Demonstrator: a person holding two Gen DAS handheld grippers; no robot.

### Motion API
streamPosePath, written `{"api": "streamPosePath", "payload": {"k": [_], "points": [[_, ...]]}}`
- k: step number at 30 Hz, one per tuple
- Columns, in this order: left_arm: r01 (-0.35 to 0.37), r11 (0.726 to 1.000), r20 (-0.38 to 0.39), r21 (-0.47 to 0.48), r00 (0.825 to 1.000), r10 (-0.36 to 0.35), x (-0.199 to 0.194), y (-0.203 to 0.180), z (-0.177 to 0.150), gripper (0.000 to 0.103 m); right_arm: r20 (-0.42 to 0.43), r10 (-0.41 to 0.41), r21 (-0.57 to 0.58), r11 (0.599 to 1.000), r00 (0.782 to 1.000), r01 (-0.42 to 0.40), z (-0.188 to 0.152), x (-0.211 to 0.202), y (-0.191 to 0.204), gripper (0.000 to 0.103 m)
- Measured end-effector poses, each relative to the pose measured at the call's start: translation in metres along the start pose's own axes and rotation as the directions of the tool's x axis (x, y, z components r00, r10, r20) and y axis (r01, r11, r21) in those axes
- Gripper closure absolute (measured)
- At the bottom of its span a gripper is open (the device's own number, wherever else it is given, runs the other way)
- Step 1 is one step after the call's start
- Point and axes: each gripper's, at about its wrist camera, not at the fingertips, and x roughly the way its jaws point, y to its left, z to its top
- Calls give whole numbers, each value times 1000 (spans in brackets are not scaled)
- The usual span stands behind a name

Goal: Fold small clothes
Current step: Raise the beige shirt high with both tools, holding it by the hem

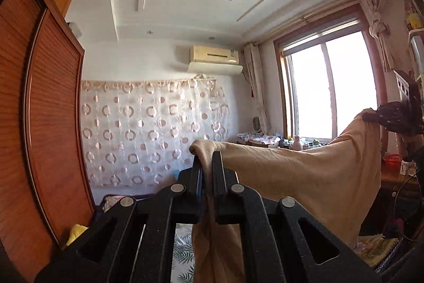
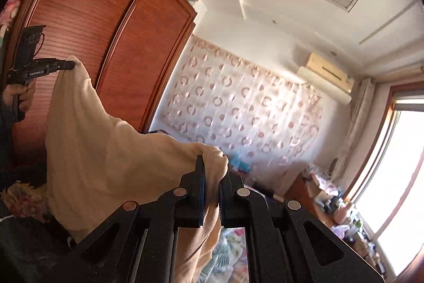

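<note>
Left gripper (image 1: 207,159) clamped tight on bunched corner of beige garment (image 1: 304,177), jaws nearly together, cloth poking out past tips. Right gripper (image 2: 212,166) same deal, pinched down on other corner. Garment hangs stretched in air between both, soft matte knit, bit wrinkly, sagging below jaws. Fingers (image 1: 220,171) black, flat, blocky, grainy plastic with round metal pins. Behind: ribbed reddish wooden wardrobe (image 2: 87,7), sheer curtain with circle pattern (image 1: 148,134), leafy-print bedding (image 1: 182,251) down below.
</note>
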Motion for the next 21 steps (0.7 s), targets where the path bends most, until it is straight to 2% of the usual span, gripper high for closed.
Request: {"api": "streamPosePath", "payload": {"k": [4,11,13,16,21], "points": [[-41,999,51,34,998,39,-13,2,30,96,47,-17,-16,1000,999,18,25,-20,-2,96],[-113,991,76,72,991,107,-1,11,56,96,65,-57,-35,998,996,59,34,-26,-5,96],[-113,991,67,68,992,109,2,17,55,96,68,-57,-29,998,996,59,30,-22,-3,96],[-115,991,43,68,993,112,9,16,42,96,63,-42,-16,999,997,43,4,-7,10,96],[-115,992,-17,55,993,116,45,17,5,96,-8,-13,3,1000,1000,13,-27,30,14,96]]}}
